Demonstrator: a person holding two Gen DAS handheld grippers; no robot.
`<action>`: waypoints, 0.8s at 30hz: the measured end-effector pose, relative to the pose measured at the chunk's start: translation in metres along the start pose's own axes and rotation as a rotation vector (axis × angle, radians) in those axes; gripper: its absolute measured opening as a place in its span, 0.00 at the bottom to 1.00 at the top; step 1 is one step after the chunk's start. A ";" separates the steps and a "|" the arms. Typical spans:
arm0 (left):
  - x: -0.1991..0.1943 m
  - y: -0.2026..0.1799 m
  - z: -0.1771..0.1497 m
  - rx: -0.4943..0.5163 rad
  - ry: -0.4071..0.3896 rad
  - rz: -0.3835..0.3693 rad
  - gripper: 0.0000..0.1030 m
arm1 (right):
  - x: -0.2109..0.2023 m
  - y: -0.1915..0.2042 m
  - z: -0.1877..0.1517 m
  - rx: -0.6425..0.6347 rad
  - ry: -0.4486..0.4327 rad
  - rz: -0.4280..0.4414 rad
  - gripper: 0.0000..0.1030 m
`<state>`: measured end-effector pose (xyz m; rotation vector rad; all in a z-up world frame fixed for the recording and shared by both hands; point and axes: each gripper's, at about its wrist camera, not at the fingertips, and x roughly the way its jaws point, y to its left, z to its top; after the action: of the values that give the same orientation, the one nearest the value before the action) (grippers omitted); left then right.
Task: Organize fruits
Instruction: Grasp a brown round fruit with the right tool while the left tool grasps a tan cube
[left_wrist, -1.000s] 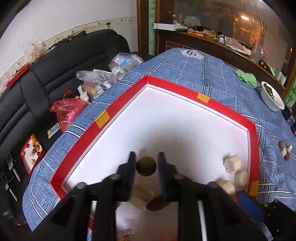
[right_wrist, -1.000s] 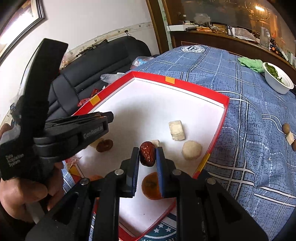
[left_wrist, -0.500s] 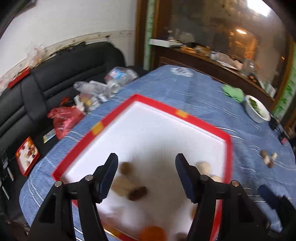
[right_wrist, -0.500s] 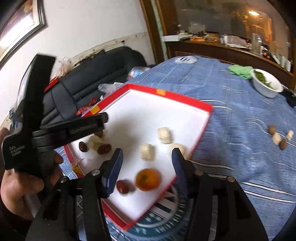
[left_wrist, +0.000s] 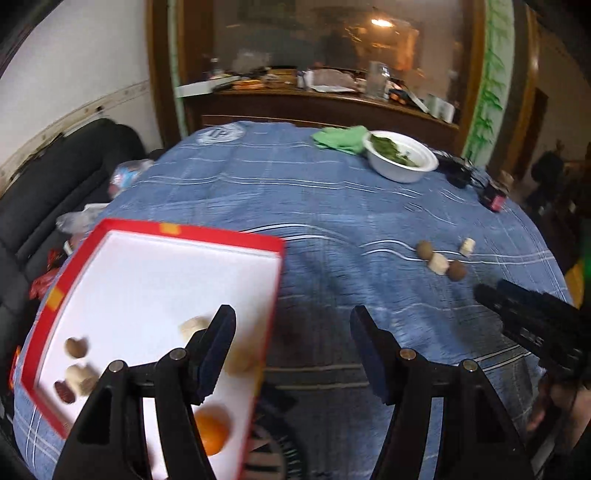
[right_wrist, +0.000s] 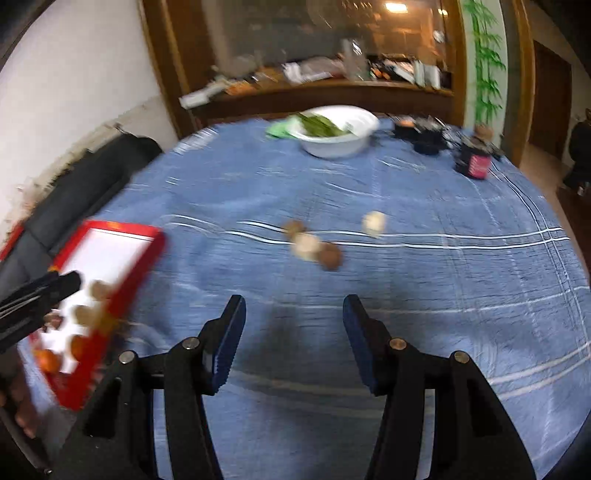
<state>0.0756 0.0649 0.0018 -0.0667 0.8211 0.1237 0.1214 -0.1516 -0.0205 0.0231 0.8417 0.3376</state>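
A red-rimmed white tray (left_wrist: 225, 234) lies on the blue cloth at the left and holds an orange (left_wrist: 212, 432), a brown fruit (left_wrist: 76, 347), a dark date (left_wrist: 64, 391) and pale pieces (left_wrist: 192, 326). Loose brown fruits (left_wrist: 424, 250) and pale pieces (left_wrist: 439, 263) lie on the cloth to the right; they also show blurred in the right wrist view (right_wrist: 328, 256). My left gripper (left_wrist: 291, 350) is open and empty over the tray's right edge. My right gripper (right_wrist: 291, 338) is open and empty over bare cloth, short of the loose fruits. The tray (right_wrist: 144, 258) sits at its left.
A white bowl of greens (left_wrist: 400, 162) and a green cloth (left_wrist: 341, 138) stand at the far side. A dark jar with a pink label (right_wrist: 476, 162) and black items (right_wrist: 424, 140) are at the far right. A black sofa (left_wrist: 44, 184) runs along the left.
Both grippers opened and let go of their fruit in the tray, then drew back and swung right toward the loose fruits on the cloth.
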 end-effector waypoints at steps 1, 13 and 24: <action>0.002 -0.005 0.002 0.008 0.004 -0.006 0.62 | 0.008 -0.007 0.004 -0.005 0.009 -0.016 0.52; 0.049 -0.060 0.025 0.142 0.014 -0.087 0.62 | 0.066 -0.017 0.031 -0.068 0.080 -0.033 0.36; 0.091 -0.108 0.037 0.211 0.067 -0.174 0.62 | 0.066 -0.030 0.029 -0.050 0.083 -0.015 0.24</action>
<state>0.1785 -0.0305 -0.0387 0.0569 0.8876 -0.1295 0.1923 -0.1565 -0.0536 -0.0439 0.9153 0.3468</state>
